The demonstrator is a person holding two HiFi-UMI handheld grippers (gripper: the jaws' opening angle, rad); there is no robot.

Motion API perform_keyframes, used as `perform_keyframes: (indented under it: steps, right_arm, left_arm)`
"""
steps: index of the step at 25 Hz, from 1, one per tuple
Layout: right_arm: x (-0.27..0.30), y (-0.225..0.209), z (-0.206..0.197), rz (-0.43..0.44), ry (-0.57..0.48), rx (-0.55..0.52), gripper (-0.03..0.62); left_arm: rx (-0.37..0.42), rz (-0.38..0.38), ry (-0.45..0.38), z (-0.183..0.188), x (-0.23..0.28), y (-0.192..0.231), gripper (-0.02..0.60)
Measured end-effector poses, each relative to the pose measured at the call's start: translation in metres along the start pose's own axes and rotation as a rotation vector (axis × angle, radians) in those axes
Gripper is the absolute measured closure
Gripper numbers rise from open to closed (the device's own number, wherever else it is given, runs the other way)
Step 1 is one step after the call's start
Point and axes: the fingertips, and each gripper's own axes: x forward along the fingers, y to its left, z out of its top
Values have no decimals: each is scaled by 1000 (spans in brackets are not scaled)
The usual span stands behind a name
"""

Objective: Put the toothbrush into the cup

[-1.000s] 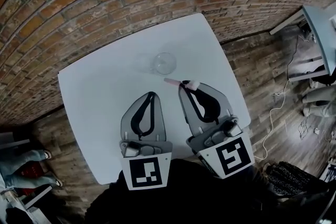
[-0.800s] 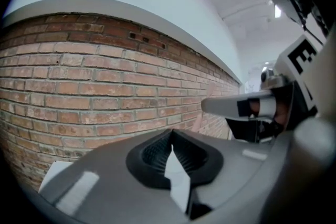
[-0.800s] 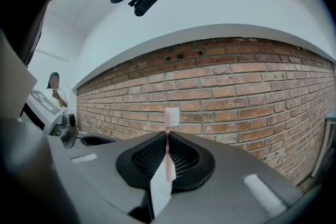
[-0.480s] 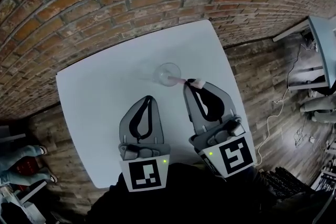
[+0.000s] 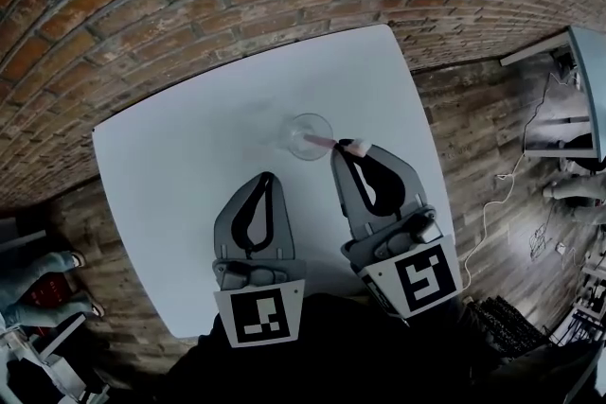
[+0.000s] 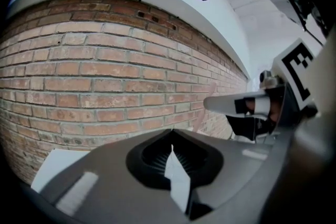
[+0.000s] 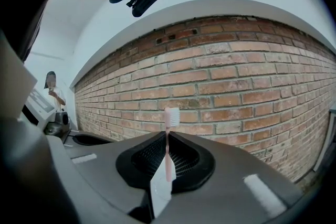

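Bench (image 5: pixel 170 166): white, square, set against a brick wall.
Cup (image 5: pixel 308 135): clear, upright, about mid-bench, somewhat nearer the right edge.
Toothbrush (image 5: pixel 331 144): pink, carried roughly upright with white bristles uppermost. The handle's lower end is seen at the cup's mouth. Whether it is below the rim cannot be told.
Right tool (image 5: pixel 355 149): closed on the toothbrush handle, just beside the cup.
Left tool (image 5: pixel 266 177): closed, nothing held, positioned toward the near edge and apart from the cup.
Step judged: insertion, not yet confirmed.
Risk, early release: if the handle end is outside the rim, the toothbrush is likely dropped onto the bench.
Risk, cup upset: the cup is unsteadied, so it could be pushed or tipped by sideways pressure on the rim.
Risk, pivot: the handle is thin and may swing between the jaws.
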Motion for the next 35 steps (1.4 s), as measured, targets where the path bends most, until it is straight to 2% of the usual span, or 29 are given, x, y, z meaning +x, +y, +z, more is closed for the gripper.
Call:
perform_keyframes:
  steps: [18, 25, 35]
  right_arm:
    - [30, -6, -46, 41, 86, 46, 573]
    - [33, -5, -52, 51, 95, 73, 571]
    - [32, -4, -55, 65, 101, 74, 508]
  left_arm:
    - [-17, 4, 101, -30, 27, 9, 572]
    - [-13, 0, 108, -33, 30, 10, 572]
    - [-14, -5, 105, -33, 32, 8, 572]
